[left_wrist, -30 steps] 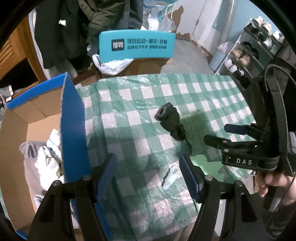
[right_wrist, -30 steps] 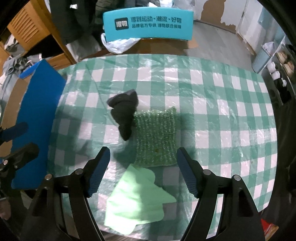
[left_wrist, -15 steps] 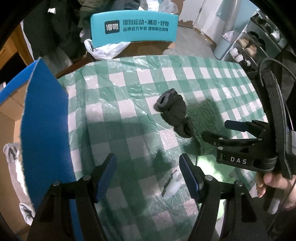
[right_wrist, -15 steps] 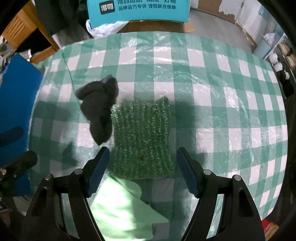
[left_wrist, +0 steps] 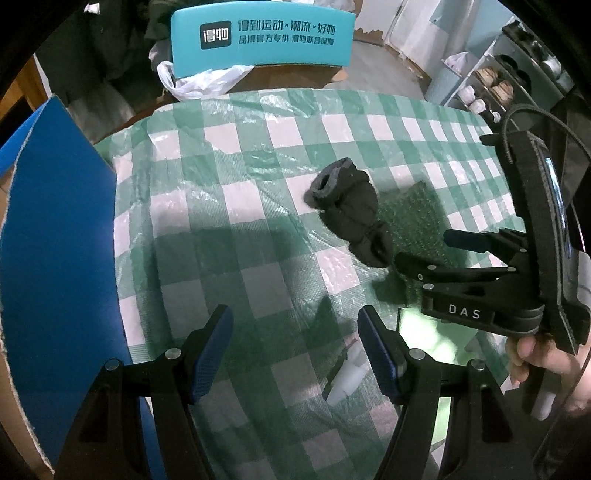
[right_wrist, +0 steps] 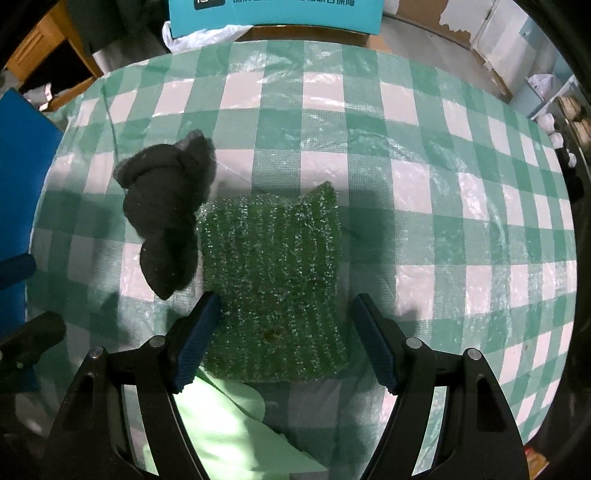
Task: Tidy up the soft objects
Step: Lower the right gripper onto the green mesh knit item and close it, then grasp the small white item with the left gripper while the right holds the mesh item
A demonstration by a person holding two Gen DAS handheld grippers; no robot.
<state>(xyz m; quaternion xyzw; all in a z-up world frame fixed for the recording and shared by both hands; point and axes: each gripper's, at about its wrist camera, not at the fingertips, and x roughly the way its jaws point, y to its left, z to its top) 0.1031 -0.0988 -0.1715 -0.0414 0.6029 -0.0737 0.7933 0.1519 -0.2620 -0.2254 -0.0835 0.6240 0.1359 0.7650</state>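
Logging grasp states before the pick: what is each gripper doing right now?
Left gripper: open, holding nothing, above the checked tablecloth.
Right gripper: open, holding nothing, its jaws either side of the green knitted pad.

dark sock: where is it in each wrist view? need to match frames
Left wrist: dark sock right of centre, above the open left gripper, its lower end beside the right gripper's fingers.
Right wrist: dark sock left of centre, touching the green knit pad's left edge.
Shared landmark: teal sign at top, beyond the table.
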